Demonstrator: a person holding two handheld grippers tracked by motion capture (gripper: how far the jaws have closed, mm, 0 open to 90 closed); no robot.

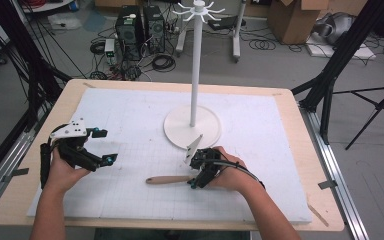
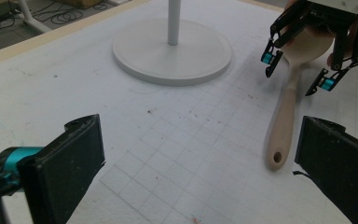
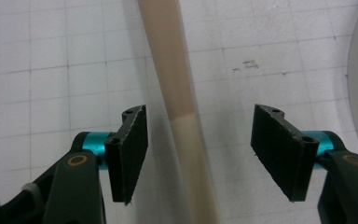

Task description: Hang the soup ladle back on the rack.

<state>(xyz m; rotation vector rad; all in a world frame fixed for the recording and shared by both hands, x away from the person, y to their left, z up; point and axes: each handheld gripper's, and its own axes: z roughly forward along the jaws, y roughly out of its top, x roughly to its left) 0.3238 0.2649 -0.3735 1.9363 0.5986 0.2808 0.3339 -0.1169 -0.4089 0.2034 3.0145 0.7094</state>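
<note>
Forearms come in from the near edge of the desk [image 1: 300, 200]; left hand-held gripper [image 1: 101, 146] held over the white gridded mat [image 1: 130, 125] at its left side, jaws wide apart, nothing between them; in the left gripper view its two black pads frame bare mat; right hand-held gripper [image 1: 194, 172] sits just in front of the stand's round base [image 1: 207, 135], pointing down over the wooden spoon [image 1: 167, 179]; spoon lies flat on the mat, handle running toward the left, bowl end under the right hand [image 1: 230, 172]; in the right gripper view the handle [image 3: 177, 107] passes between the two pads, gap on both sides, pads not touching it; jaws part-way open, no grip yet; left gripper view shows the spoon [image 2: 286, 112] with a hole at the handle tip, bowl below the right hand-held gripper [image 2: 296, 74]; white stand [image 1: 196, 60] upright at mid-desk, pole rising to a ring of hooks; floor behind has cables and boxes.
</note>
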